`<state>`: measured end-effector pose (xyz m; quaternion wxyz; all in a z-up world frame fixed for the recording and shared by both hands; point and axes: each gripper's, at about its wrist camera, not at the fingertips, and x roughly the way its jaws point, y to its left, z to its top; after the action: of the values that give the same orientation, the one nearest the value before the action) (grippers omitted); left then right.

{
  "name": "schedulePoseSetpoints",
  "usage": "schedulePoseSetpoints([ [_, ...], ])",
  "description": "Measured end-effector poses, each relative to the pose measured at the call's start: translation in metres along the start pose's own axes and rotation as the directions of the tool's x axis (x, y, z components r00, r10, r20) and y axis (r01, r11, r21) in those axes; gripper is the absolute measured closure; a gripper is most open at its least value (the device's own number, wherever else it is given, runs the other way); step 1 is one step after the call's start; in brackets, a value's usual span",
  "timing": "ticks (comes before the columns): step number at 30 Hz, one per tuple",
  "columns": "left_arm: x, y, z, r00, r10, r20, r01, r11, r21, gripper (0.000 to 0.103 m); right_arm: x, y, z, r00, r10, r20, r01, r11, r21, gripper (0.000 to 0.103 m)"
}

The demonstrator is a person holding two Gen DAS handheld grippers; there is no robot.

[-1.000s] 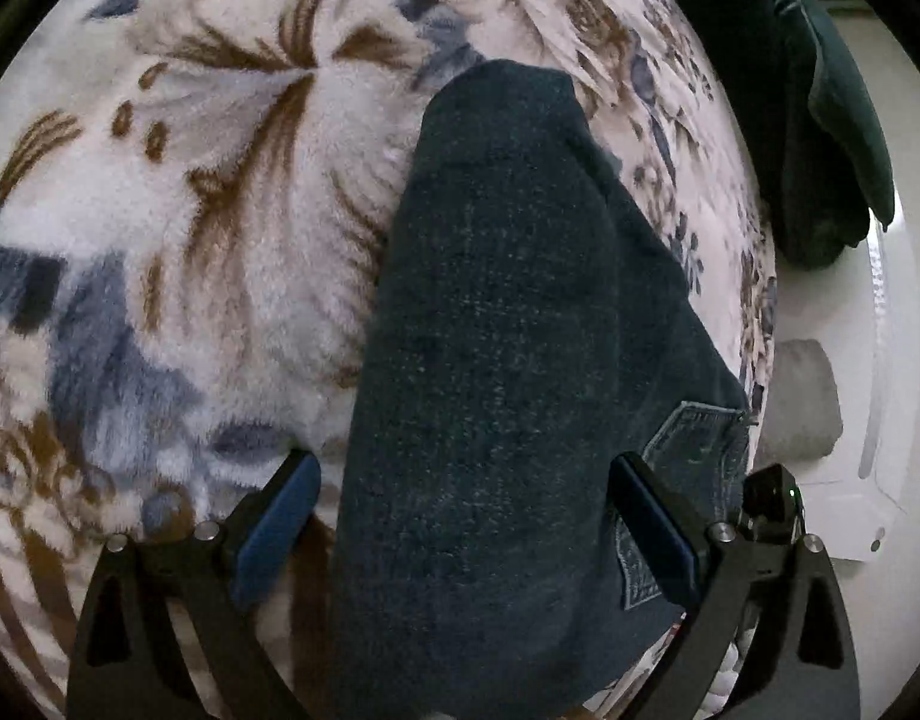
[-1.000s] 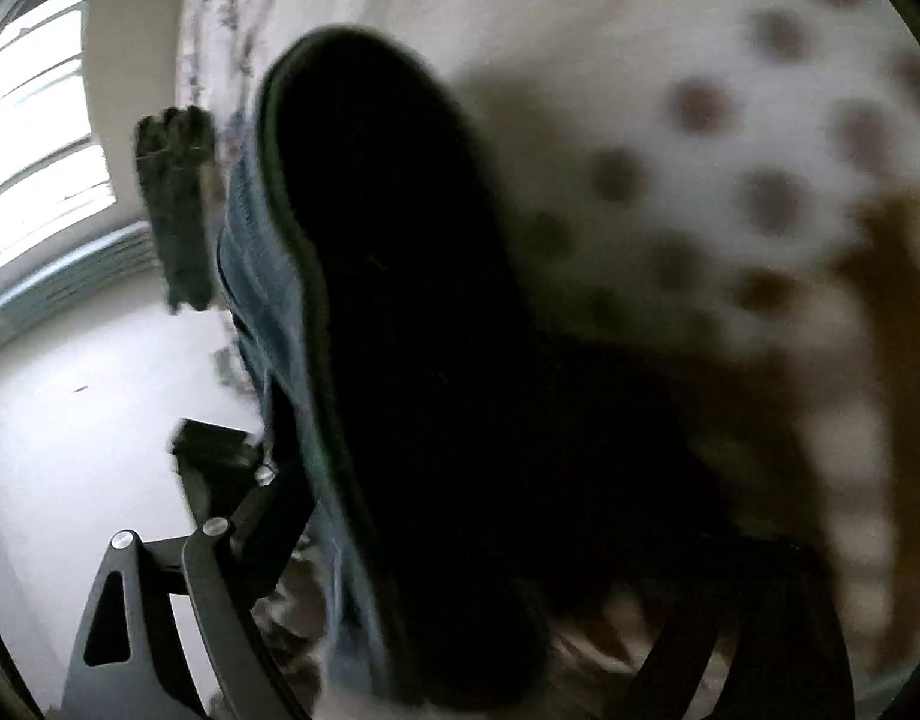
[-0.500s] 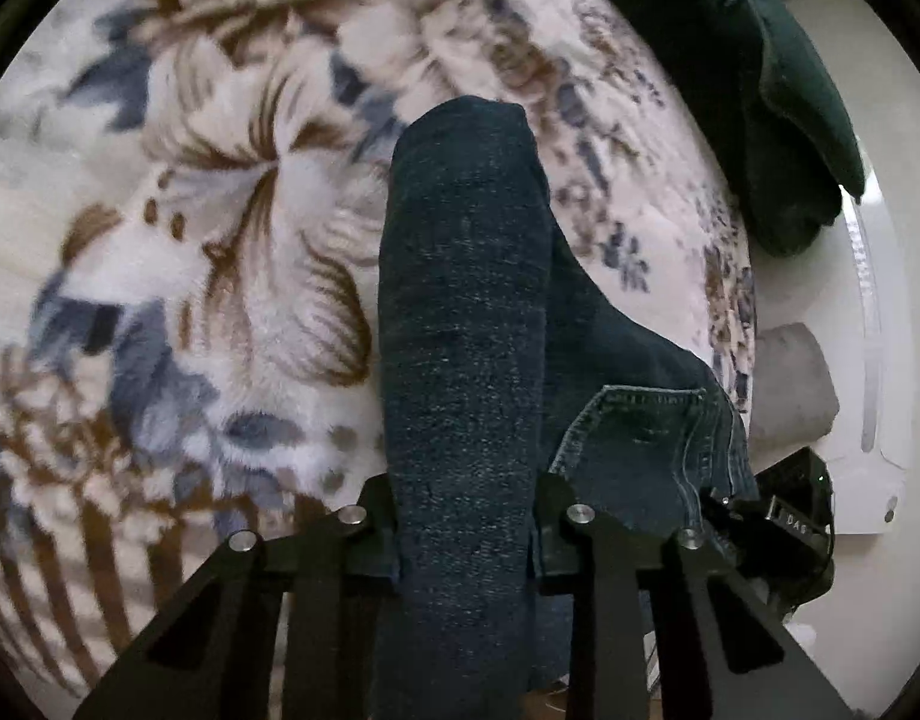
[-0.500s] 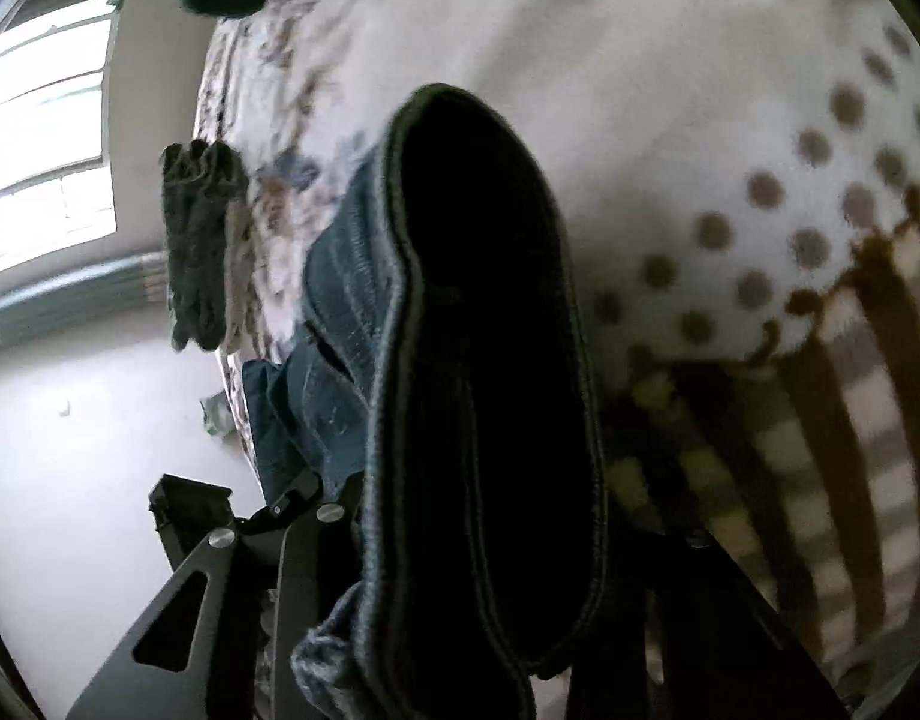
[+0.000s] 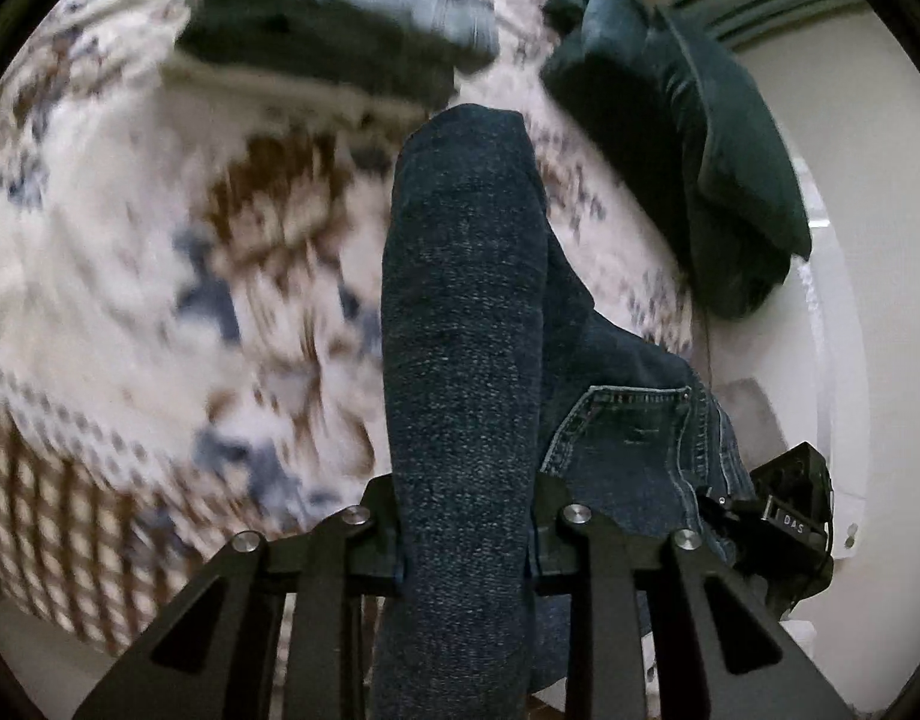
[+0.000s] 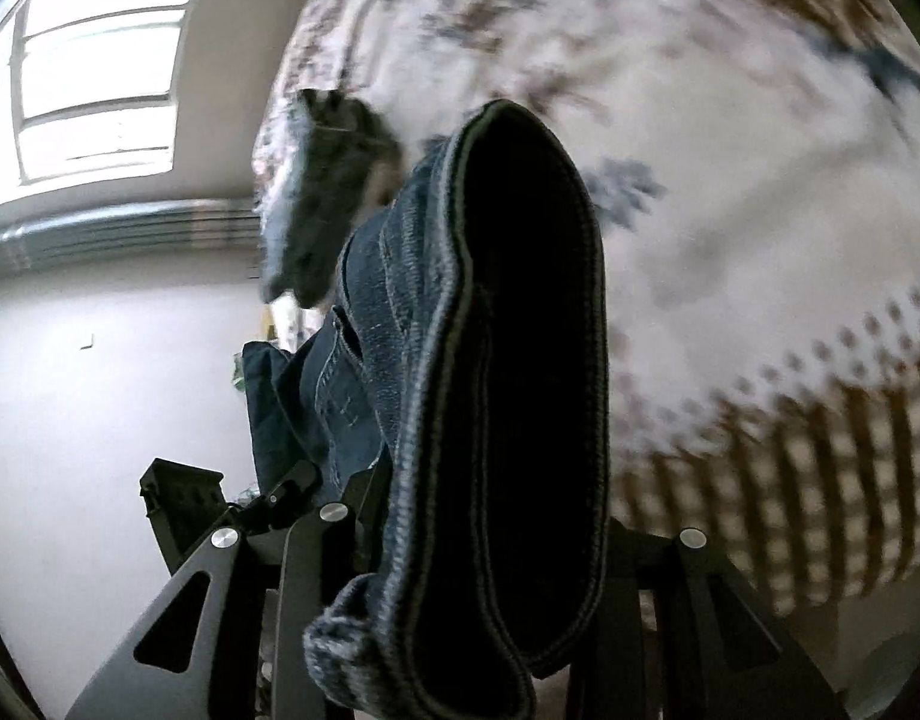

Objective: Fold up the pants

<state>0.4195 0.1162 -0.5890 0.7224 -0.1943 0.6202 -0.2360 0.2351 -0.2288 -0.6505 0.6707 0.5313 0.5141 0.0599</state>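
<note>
Left gripper (image 5: 466,531) is clenched on a thick fold of the dark denim pants (image 5: 466,312); the cloth runs straight up between both fingers and away from the camera, ending in a rounded fold. A back pocket (image 5: 634,432) with pale stitching shows just right of that fold, near the right finger. Right gripper (image 6: 490,546) is also grasping the pants (image 6: 520,324), jaws closed on a hemmed edge with a stitched seam, the fabric bulging forward over the fingers. The pants hang above a floral blanket (image 5: 130,228), heavily blurred in both views. In the left view: a folded pile of jeans (image 5: 334,18) lies far on the blanket, and a dark green cushion (image 5: 712,150) sits far right. In the right view: a grey cloth (image 6: 334,192) hangs at the blanket's left edge, with a window (image 6: 94,60) far left.
</note>
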Motion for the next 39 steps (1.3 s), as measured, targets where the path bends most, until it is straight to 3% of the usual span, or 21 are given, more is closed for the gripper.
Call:
schedulePoseSetpoints([
  [8, -0.044, 0.023, 0.145, 0.998, 0.013, 0.057, -0.016, 0.998, 0.054, 0.080, 0.057, 0.121, 0.064, 0.998, 0.047, 0.044, -0.046, 0.998, -0.043, 0.067],
  [12, -0.052, 0.049, 0.229, 0.996, 0.018, 0.084, -0.023, 0.998, 0.052, 0.080, 0.110, 0.181, 0.114, 0.995, 0.076, 0.059, -0.073, 0.996, -0.051, 0.067],
  [17, -0.037, 0.086, 0.329, 0.993, 0.028, 0.114, -0.036, 0.997, 0.071, 0.080, 0.186, 0.247, 0.191, 0.993, 0.101, 0.068, -0.095, 0.992, -0.086, 0.067],
  [22, 0.001, 0.132, 0.400, 0.994, 0.044, 0.098, -0.050, 0.997, 0.055, 0.080, 0.259, 0.282, 0.259, 0.994, 0.092, 0.065, -0.085, 0.991, -0.104, 0.067],
  [28, 0.056, 0.172, 0.423, 0.996, 0.085, 0.027, -0.086, 0.995, 0.056, 0.077, 0.333, 0.263, 0.306, 0.999, 0.029, 0.034, -0.026, 0.996, -0.087, 0.067],
  [30, 0.060, 0.176, 0.423, 0.995, 0.098, 0.029, -0.099, 0.993, 0.063, 0.068, 0.344, 0.254, 0.311, 0.999, 0.016, 0.028, -0.014, 0.997, -0.076, 0.065],
  [33, 0.054, 0.174, 0.418, 0.986, 0.162, 0.050, -0.166, 0.983, 0.082, 0.046, 0.345, 0.253, 0.313, 1.000, -0.008, 0.018, 0.009, 0.998, -0.069, 0.049],
  [34, 0.051, 0.175, 0.417, 0.981, 0.185, 0.052, -0.188, 0.979, 0.077, 0.042, 0.342, 0.255, 0.315, 0.999, -0.037, 0.018, 0.039, 0.997, -0.072, 0.042],
  [37, 0.046, 0.180, 0.413, 0.972, 0.228, 0.053, -0.231, 0.971, 0.063, 0.028, 0.332, 0.263, 0.319, 0.992, -0.120, 0.039, 0.124, 0.985, -0.117, 0.039],
  [39, 0.043, 0.180, 0.409, 0.966, 0.251, 0.057, -0.254, 0.966, 0.053, 0.026, 0.327, 0.272, 0.318, 0.975, -0.211, 0.066, 0.219, 0.961, -0.169, 0.035],
])
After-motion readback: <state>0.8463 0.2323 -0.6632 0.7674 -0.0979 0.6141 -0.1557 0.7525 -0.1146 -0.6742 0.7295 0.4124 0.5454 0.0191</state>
